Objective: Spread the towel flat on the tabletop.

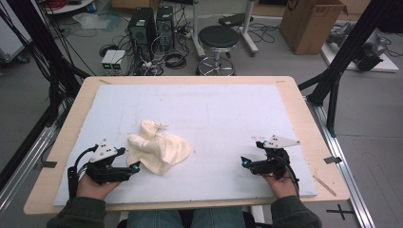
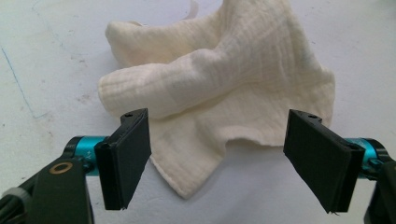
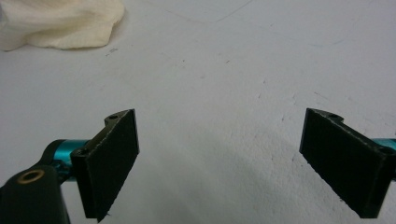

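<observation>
Cloth: a cream cloth [image 1: 158, 148] lies crumpled on the left half of the white mat [image 1: 223, 114], one corner pointing up and away from the person.
Left hand-held gripper [image 1: 135, 167]: held low at the near left, its tip just beside the cloth's near edge; jaws spread, nothing between them.
Right hand-held gripper [image 1: 244, 162]: near right, over bare mat, well apart from the cloth, jaws apart and empty.
Worktop [image 1: 294, 99]: pale wood, its rim showing around the mat.
Beyond the worktop: a black stool [image 1: 218, 38], computer towers [image 1: 151, 23], a cardboard box [image 1: 311, 23] on the floor.
</observation>
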Tool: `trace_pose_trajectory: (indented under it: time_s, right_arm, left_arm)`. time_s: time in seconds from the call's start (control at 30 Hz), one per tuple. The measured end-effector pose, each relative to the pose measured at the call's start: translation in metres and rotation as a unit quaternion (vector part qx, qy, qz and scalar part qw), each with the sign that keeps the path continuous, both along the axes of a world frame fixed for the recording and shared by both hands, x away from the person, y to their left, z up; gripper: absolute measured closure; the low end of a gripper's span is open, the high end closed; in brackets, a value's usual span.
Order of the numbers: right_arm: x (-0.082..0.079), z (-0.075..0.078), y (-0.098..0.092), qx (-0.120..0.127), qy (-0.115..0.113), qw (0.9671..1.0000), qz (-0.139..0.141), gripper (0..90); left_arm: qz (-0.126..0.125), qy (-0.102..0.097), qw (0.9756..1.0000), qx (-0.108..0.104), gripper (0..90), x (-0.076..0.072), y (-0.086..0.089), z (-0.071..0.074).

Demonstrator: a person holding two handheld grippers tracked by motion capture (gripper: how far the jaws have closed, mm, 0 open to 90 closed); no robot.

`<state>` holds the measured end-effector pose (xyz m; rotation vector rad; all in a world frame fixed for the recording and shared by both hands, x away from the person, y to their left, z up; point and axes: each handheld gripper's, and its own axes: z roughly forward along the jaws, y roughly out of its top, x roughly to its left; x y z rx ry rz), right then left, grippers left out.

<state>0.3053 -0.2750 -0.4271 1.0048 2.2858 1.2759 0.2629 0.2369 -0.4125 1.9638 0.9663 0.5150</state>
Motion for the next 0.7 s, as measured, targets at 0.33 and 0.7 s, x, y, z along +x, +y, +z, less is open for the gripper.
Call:
trace_pose_trajectory:
  time_s: [0.33, 0.7]
  right_arm:
    - [-0.0046, 0.0015, -0.0014, 0.001, -0.003, 1.0, 0.001, 11.2]
    - [-0.0046, 0.002, 0.0001, 0.002, -0.002, 1.0, 0.002, 11.2]
  left_arm:
    - [-0.003, -0.006, 1.0, -0.001, 23.1, -0.002, -0.0025, 0.003]
    - [-0.01, -0.005, 0.9999, -0.001, 23.1, -0.0016, -0.0062, 0.0023]
